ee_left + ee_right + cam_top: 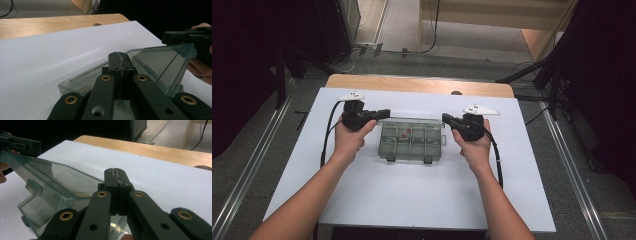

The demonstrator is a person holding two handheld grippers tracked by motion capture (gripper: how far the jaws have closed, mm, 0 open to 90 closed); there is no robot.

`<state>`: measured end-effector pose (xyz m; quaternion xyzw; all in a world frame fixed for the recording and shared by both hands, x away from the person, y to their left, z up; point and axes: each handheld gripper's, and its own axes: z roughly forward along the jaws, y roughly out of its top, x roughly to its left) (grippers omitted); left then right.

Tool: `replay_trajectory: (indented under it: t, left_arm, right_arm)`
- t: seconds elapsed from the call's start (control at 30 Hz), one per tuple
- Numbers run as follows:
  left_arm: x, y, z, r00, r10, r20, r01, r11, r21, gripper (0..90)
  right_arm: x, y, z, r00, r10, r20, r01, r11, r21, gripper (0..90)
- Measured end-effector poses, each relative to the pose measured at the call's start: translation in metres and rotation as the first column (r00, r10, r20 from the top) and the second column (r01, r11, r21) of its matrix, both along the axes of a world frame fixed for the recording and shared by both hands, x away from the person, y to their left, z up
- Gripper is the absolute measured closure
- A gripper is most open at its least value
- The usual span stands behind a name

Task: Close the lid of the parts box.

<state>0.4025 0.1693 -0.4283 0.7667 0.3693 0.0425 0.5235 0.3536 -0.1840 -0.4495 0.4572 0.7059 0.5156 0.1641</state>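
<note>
A clear plastic compartment box [412, 142] lies in the middle of the white table [412, 195], with small red pieces [408, 131] in its far cells. My left gripper [384, 113] is shut, its tip at the box's far left corner. My right gripper [446, 118] is shut too, at the far right corner. In the left gripper view the shut jaws [119, 53] point over the box's transparent lid [160, 62], which slants up toward the other gripper [175, 37]. The right gripper view mirrors this: shut jaws [115, 170], the slanting lid [50, 182], the left gripper [22, 145] at its far corner.
Two latches [390, 159] sit on the box's near side. A bare wooden strip [422, 84] runs along the table's far edge. Dark stands and cables [552, 75] flank the table, with metal floor rails [572, 165] on both sides.
</note>
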Motion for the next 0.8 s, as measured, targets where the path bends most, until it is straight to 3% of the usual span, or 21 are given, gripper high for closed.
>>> replay_trajectory:
  t: [0.33,0.8]
  left_arm:
    - [-0.022,-0.002,-0.014,0.9985,0.017,0.052,-0.019,0.9994,0.029,90.0]
    - [-0.049,0.003,-0.032,0.9956,0.035,0.087,-0.04,0.9975,0.057,90.0]
  right_arm:
    - [-0.016,0.004,-0.009,0.9997,0.022,0.012,-0.022,1.0,-0.012,90.0]
    - [-0.038,0.011,-0.028,0.9994,0.03,0.017,-0.03,0.999,-0.04,90.0]
